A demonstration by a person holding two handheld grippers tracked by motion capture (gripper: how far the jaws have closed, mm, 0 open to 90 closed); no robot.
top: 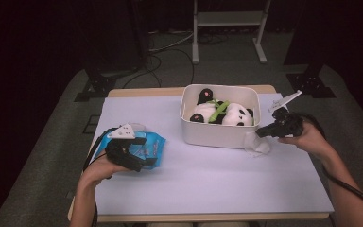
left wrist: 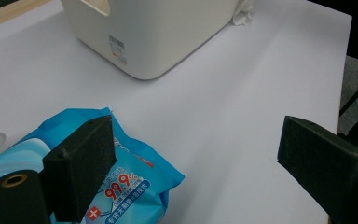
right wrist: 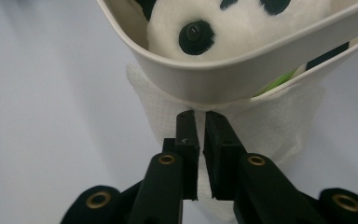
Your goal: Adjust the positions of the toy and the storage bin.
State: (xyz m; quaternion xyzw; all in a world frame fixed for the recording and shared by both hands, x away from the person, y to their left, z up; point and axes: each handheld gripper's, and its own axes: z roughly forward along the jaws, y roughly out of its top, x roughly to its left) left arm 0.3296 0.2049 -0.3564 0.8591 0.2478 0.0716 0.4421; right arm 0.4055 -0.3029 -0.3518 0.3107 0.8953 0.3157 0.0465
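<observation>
The right gripper (right wrist: 200, 116) has pinched shut on the white crumpled wet wipe (right wrist: 279, 126), pressed against the white plastic bin (top: 217, 135); next, wiping calls for sliding along that bin's wall, while the left gripper (left wrist: 196, 158) gapes wide beside the blue wipes pack (left wrist: 135, 186)

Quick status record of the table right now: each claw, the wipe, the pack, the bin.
right claw: shut on the white wipe, at the bin's outer wall
white wipe: crumpled on the table against the bin's near right corner
left claw: open, nothing between its jaws, over the right end of the wipes pack
wipes pack: blue, lying flat at the table's left
bin: white, upright, holding a panda plush
table: covered with a white sheet
</observation>
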